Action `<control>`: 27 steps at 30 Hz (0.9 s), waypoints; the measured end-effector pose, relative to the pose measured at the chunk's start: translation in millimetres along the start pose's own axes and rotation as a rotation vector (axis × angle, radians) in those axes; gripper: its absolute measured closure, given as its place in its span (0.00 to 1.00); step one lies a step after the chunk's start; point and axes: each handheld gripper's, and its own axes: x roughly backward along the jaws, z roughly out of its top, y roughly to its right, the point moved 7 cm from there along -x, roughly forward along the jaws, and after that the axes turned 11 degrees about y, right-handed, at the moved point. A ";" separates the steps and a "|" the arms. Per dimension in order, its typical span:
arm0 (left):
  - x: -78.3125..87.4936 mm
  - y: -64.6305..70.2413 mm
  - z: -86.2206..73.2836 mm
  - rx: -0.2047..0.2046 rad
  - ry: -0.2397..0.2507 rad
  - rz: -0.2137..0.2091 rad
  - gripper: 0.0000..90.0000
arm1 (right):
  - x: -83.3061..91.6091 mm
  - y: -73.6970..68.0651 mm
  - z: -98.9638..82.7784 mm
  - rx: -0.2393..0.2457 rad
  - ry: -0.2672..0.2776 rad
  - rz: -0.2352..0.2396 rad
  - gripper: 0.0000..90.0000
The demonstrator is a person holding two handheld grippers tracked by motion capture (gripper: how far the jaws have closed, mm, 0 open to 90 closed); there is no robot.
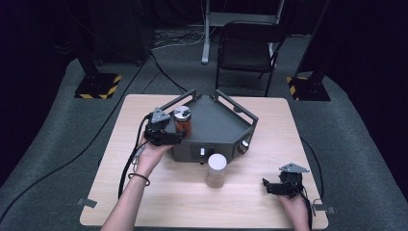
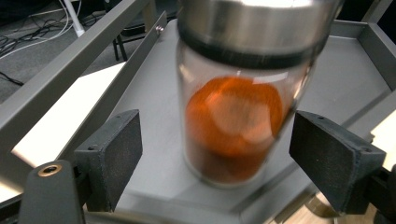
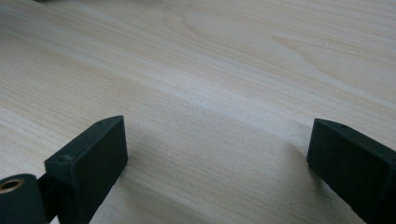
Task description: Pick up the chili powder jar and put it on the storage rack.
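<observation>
Left hand-held gripper (image 2: 215, 154) is released, jaws either side of the orange spice jar (image 2: 236, 116) on the grey tray (image 1: 219, 122) — right hand-held gripper (image 3: 217, 161) is released over bare tabletop (image 3: 210, 70).

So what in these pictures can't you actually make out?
- Spice jar: blurred in the left gripper view, lid cut off by the top edge.
- Knobs on the grey tray: too small in the high view.
- Pale jar: contents unclear, too small.
- Right tool: bare table ahead.
</observation>
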 end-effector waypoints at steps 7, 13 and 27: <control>16.5 -0.8 -9.4 -0.013 0.023 -0.007 0.19 | -0.1 -0.3 0.0 -0.001 0.000 -0.001 0.05; 31.0 0.4 -18.3 -0.026 0.038 -0.016 0.19 | 0.0 -0.3 0.1 -0.001 0.000 -0.001 0.05; 56.0 -0.9 -59.0 -0.028 0.027 -0.036 0.19 | 0.0 -0.3 0.0 -0.001 0.000 -0.001 0.05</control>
